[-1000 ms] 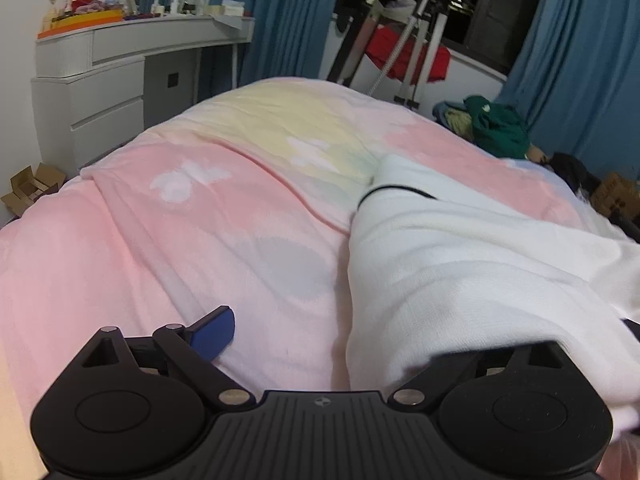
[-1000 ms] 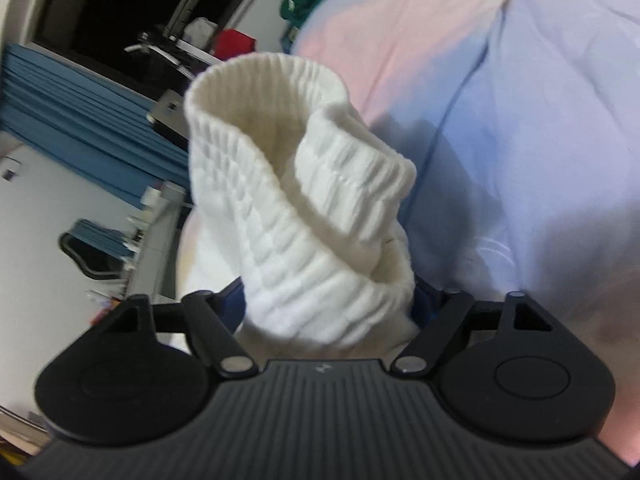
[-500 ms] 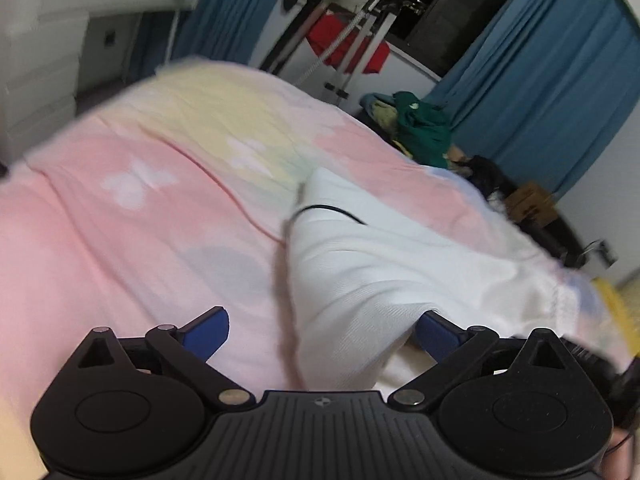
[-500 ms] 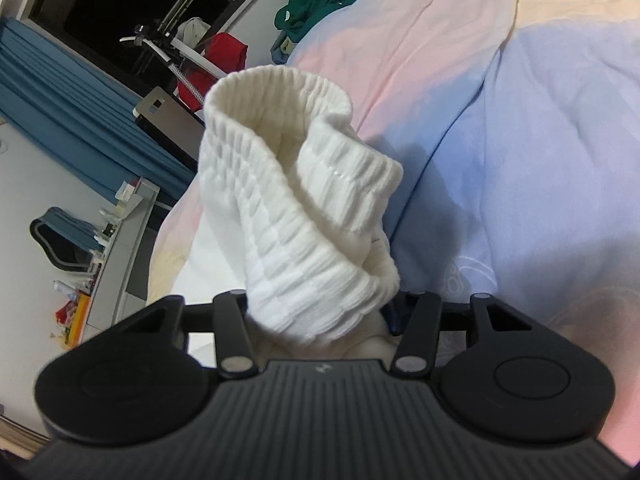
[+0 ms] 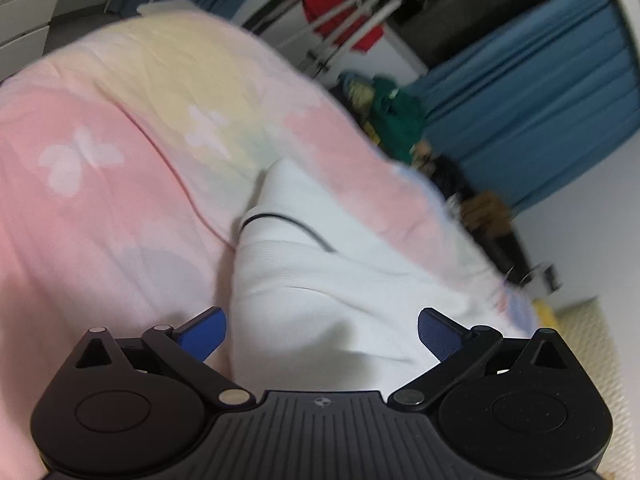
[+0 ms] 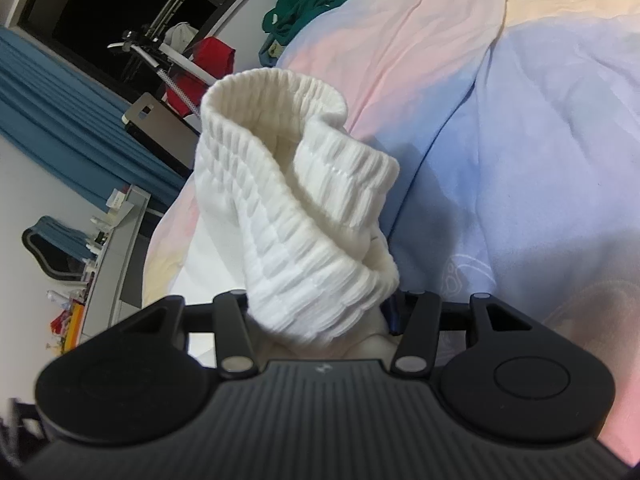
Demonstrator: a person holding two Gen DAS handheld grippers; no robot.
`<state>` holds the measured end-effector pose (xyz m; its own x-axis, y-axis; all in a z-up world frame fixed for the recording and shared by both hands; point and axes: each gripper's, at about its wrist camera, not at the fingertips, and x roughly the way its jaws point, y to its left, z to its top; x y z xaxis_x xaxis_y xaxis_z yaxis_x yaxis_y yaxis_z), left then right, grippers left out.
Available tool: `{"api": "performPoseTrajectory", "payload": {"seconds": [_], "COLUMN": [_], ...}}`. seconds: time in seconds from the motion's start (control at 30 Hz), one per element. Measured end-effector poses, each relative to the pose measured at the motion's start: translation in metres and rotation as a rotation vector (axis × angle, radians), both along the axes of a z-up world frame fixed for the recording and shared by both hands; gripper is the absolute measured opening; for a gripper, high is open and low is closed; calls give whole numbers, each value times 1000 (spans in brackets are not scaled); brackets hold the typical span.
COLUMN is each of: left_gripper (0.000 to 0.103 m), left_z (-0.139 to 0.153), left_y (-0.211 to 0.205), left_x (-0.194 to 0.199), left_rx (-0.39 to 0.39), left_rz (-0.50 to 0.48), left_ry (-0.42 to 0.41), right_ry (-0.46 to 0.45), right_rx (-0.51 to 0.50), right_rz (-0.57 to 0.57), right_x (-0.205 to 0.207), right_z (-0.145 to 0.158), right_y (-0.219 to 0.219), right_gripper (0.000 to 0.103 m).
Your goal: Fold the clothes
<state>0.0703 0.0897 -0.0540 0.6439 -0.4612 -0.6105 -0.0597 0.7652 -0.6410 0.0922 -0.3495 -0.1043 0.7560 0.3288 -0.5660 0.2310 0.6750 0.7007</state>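
A bed with a pastel duvet point(image 5: 120, 128) in pink, yellow and lilac fills both views. On it lies a white garment point(image 5: 320, 280), spread flat with a thin black trim line curving across its far end. Beyond the bed hang blue curtains point(image 5: 540, 100), and a green heap of clothes point(image 5: 396, 116) sits near a drying rack with a red item on it. The left hand-held gripper point(image 5: 322, 332) is spread wide, its blue pads either side of the garment's near edge without pinching it. The right hand-held gripper point(image 6: 320, 312) is pressed together on a ribbed white cuff point(image 6: 288, 208), which stands up bunched and open-mouthed above the lilac part of the duvet.
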Motion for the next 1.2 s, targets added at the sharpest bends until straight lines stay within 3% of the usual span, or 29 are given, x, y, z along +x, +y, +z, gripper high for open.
{"api": "performPoseTrajectory", "payload": {"seconds": [0.17,0.37,0.7,0.9,1.1,1.2], "left_gripper": [103,103,102,98,89,79], "left_z": [-46,-52,-59,-58,-55,-52], "left_y": [-9,-20,-28,-31,-34,-38], "left_x": [45,48,43,38,32,29], "left_rx": [-61,-35,-72,-52,3,54], "left_rz": [-82,-118,-107,-117,-118,-114], "left_ry": [121,67,47,35,14,9], "right_ry": [7,14,9,4,-4,-9], "right_rx": [-13,-41,-105,-120,-146,-163], "right_rz": [-3,-7,-1,7,26,38], "right_x": [1,2,2,2,2,2], "right_z": [0,4,11,13,17,19], "right_y": [2,8,16,18,21,22], "right_gripper": [54,54,54,54,54,53]}}
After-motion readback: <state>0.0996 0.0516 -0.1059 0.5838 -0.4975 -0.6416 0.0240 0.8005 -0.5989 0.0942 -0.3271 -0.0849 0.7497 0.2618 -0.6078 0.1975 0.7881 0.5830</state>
